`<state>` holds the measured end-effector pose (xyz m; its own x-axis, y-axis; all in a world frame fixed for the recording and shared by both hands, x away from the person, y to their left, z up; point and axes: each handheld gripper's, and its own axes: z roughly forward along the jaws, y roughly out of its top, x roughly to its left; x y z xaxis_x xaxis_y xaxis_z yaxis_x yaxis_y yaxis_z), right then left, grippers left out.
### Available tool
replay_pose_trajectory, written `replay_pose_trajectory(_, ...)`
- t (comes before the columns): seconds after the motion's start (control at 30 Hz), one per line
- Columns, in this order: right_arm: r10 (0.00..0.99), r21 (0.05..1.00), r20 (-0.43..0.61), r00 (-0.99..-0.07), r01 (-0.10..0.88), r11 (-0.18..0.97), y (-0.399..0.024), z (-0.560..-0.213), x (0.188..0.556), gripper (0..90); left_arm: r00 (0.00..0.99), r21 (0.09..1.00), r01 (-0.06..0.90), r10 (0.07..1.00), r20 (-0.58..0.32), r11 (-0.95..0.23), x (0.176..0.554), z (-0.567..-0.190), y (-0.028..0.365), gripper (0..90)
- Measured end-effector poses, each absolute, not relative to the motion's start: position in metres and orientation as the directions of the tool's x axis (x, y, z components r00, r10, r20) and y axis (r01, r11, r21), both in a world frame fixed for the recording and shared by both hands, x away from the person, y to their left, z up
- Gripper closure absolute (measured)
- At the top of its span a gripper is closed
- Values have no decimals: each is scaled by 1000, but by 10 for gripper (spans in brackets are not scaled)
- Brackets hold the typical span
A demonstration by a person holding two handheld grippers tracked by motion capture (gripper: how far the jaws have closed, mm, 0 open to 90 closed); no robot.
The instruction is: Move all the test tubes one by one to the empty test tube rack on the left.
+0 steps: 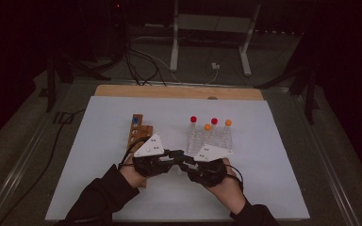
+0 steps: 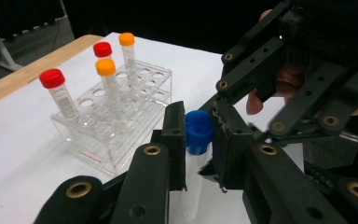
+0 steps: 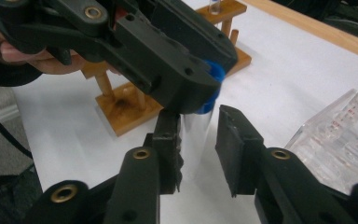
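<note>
The left gripper was seen with its jaws set on either side of the blue cap of a clear tube; the far pad appeared to touch the cap, while a narrow gap remained at the near pad, so a firm grip could not be confirmed. The right gripper was held with its jaws parted around the tube body just below the cap, without visible contact. Both grippers were met above the near middle of the white tabletop, and the tube was held upright between them.

The tube was judged light, rigid and smooth-walled, therefore liable to slip and to crack under excess force. A hold on the ribbed cap, or just beneath it, was judged the most secure.

Behind the right gripper, toward the centre of the tabletop, a clear acrylic rack with round holes was placed; four tubes stood in it, two with red caps and two with orange caps. Left of centre, a wooden peg stand was placed, with another blue-capped tube at its far end.
</note>
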<state>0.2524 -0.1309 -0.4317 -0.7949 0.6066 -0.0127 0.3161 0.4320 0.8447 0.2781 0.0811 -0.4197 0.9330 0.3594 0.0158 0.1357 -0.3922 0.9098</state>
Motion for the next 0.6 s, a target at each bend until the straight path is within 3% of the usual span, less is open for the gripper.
replay_pose_trajectory(0.17, 621, 859, -2, -784, 316, 402, -136, -427, 253, 475, 922, 911, 130, 385, 34, -392, 282, -410, 89, 776)
replay_pose_trajectory(0.33, 623, 868, 3, -782, 311, 386, -139, -425, 253, 391, 907, 919, 115, 416, 57, -377, 287, -394, 102, 776)
replay_pose_trajectory(0.6, 645, 881, 22, -764, 320, 349, -140, -422, 253, 158, 868, 921, 111, 488, 92, -372, 295, -369, 129, 776)
